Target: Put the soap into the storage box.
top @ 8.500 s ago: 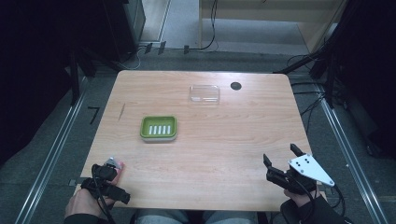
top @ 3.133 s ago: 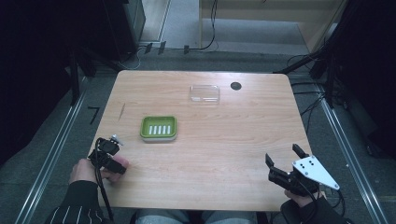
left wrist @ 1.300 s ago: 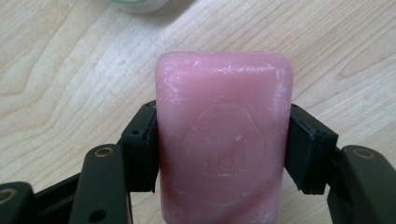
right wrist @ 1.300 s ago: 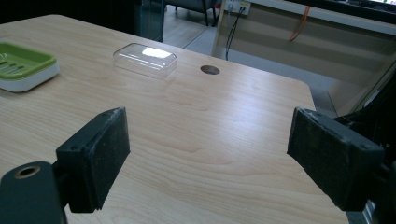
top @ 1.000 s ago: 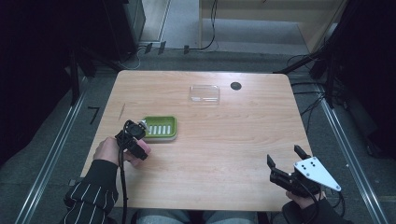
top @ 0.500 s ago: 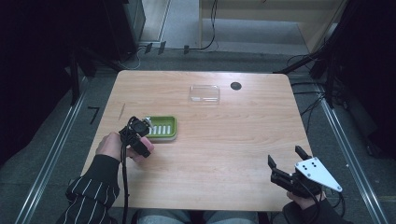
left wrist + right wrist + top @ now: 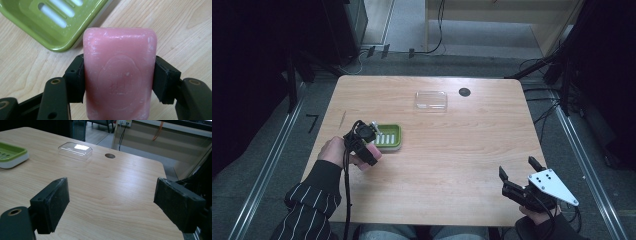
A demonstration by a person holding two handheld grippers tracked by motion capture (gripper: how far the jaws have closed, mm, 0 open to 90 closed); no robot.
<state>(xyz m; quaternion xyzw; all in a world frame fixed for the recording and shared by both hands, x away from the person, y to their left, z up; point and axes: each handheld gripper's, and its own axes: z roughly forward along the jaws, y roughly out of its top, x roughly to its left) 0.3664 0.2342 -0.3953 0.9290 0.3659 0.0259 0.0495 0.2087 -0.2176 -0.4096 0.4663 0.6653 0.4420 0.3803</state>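
Since 8.5 s ago the left tool has gone from the bench's near-left corner up to the green soap dish, carrying the pink soap bar; right tool has barely shifted.

L tool: jaws clamped on the soap bar's two sides, bar standing between the pads w/ an embossed oval stamp facing the left gripper view. It sits just off the dish's near-left rim, over bare wood, not yet inside; can't tell if the bar touches the bench. Person's left hand grips the tool, striped sleeve coming in from the near edge.

Dish: left of bench centre, green w/ white slots in its floor, white base underneath.

Clear plastic lid: toward the far edge, about mid-width, lying flat. Small dark round hole just right of it.

R tool: near-right corner of the bench, jaws wide apart, nothing between them, grey three-cornered plate on top.
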